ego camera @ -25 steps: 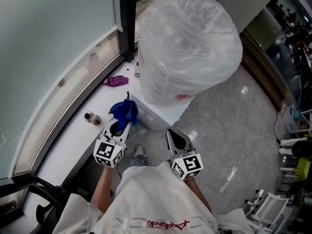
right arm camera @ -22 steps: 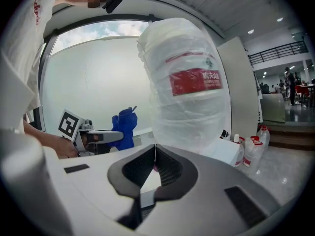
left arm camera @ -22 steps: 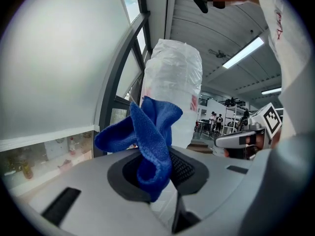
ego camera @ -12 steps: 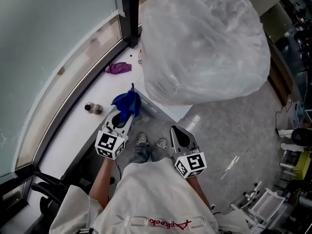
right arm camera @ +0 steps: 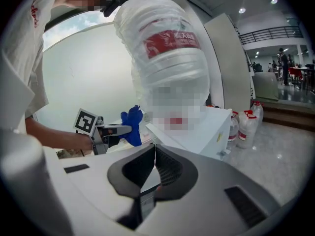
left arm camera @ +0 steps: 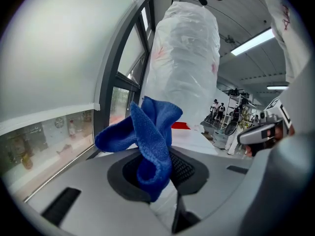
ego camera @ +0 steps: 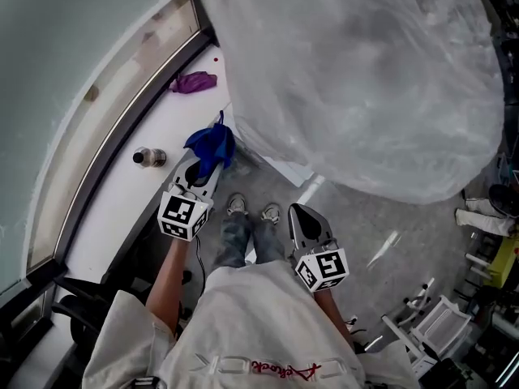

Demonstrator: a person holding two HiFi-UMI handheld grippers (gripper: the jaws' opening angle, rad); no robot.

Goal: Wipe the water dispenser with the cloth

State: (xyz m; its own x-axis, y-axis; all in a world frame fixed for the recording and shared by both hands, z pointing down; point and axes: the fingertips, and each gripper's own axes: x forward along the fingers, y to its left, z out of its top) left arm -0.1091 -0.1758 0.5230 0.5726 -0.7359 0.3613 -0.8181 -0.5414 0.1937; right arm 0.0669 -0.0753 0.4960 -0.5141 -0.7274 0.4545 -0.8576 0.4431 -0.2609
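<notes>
Cloth (ego camera: pixel 211 146), blue one, is pinched tight in the left hand-held gripper (ego camera: pixel 208 164) at centre-left of the head view, just beside the dispenser (ego camera: pixel 357 79), whose bagged bottle fills the upper right. Right hand-held gripper (ego camera: pixel 302 217) sits lower centre, jaws closed together on nothing.

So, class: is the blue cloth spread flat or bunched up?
Bunched: the blue cloth stands crumpled in folds, pinched in the left tongs.

— Where is the blue cloth (ego camera: pixel 210 146) found?
— Bunched up, pinched in the left hand-held gripper (ego camera: pixel 201 171), just beside the white water dispenser (ego camera: pixel 284 168). The dispenser's bottle (ego camera: pixel 357 71) is wrapped in clear plastic.
</notes>
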